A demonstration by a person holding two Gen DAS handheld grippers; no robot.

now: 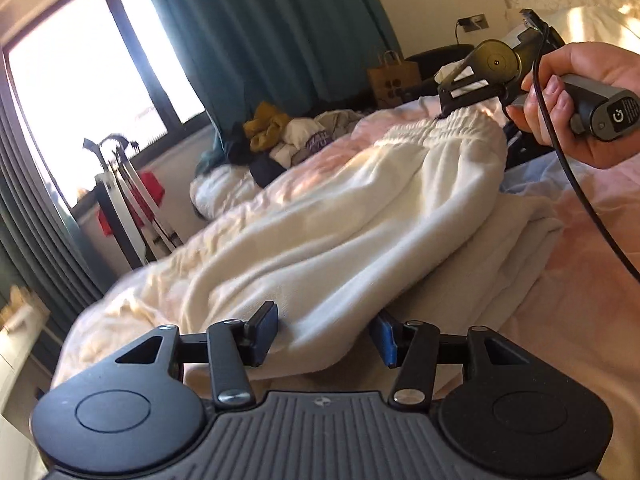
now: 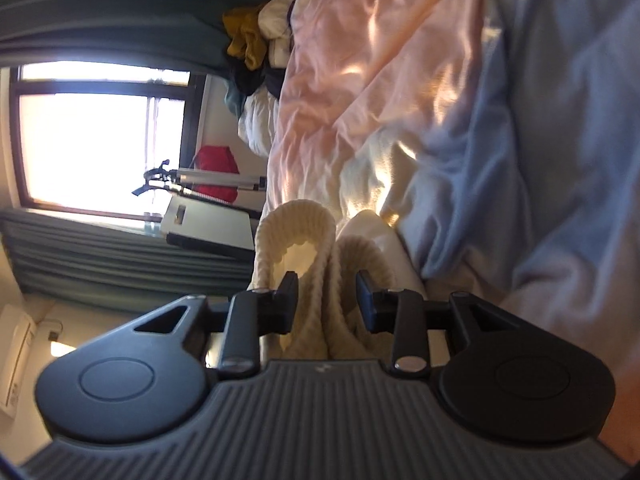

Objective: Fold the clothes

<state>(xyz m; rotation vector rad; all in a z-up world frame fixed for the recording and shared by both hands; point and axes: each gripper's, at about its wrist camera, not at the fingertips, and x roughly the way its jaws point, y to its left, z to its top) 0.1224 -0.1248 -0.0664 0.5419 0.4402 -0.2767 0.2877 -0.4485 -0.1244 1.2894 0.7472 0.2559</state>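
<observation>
A cream white garment with a ribbed elastic waistband (image 1: pixel 360 208) lies stretched across the bed. My left gripper (image 1: pixel 324 334) has its blue-padded jaws apart with the garment's near hem between them. My right gripper (image 1: pixel 464 94) is at the far end, on the ribbed waistband (image 1: pixel 444 128). In the right wrist view my right gripper (image 2: pixel 326 304) has the bunched ribbed waistband (image 2: pixel 320 280) between its jaws, squeezed into folds.
The bed (image 1: pixel 580 300) has a pink and blue cover. A pile of unfolded clothes (image 1: pixel 280 136) lies at its far end. A brown paper bag (image 1: pixel 394 78), teal curtains (image 1: pixel 260 32), a window and a folded white rack (image 1: pixel 128 200) stand beyond.
</observation>
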